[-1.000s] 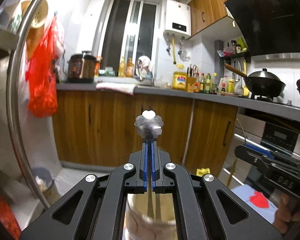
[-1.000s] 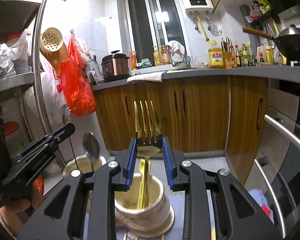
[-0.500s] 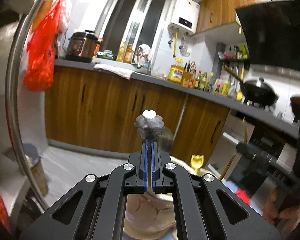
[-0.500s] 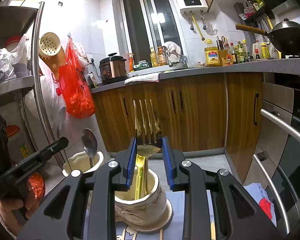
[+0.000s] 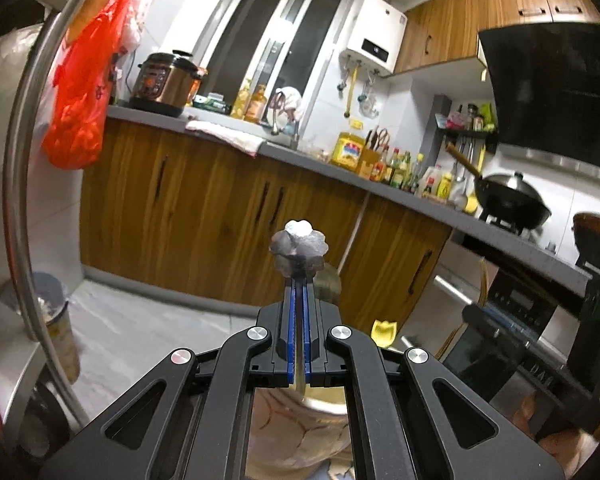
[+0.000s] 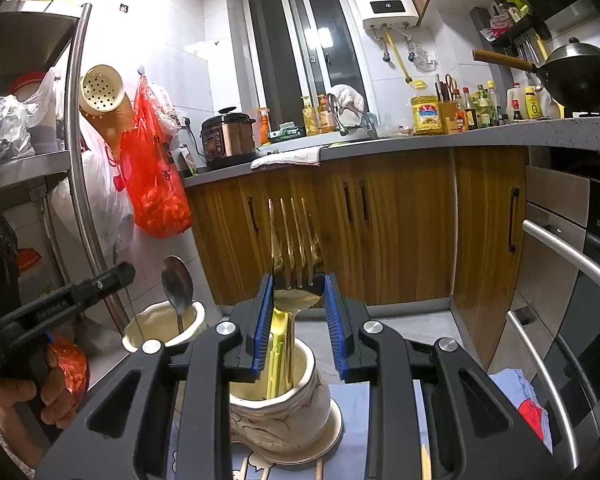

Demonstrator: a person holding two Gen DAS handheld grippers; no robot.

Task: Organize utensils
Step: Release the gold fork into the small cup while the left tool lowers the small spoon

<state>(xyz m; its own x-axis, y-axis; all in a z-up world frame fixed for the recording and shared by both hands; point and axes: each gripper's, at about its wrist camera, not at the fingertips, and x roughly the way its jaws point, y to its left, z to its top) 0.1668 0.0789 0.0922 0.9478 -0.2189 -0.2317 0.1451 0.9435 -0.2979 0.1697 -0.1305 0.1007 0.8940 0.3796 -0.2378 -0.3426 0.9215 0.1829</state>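
While our left gripper [image 5: 298, 320] has its jaws clamped on the spoon [image 5: 299, 248] above one holder [image 5: 296, 432], our right gripper [image 6: 296, 300] pinches the fork [image 6: 294, 236] upright above the other holder [image 6: 280, 404], probably sorting by type.

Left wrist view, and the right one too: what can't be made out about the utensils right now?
- Left wrist view: the lower end of the thin utensil in the left claw is hidden by the claw's body.
- Left wrist view: the spoon behind it is blurred and mostly covered.
- Right wrist view: the gold fork handle's end is hidden inside the ceramic holder.
- Right wrist view: light sticks are cut off by the bottom edge and the right claw.
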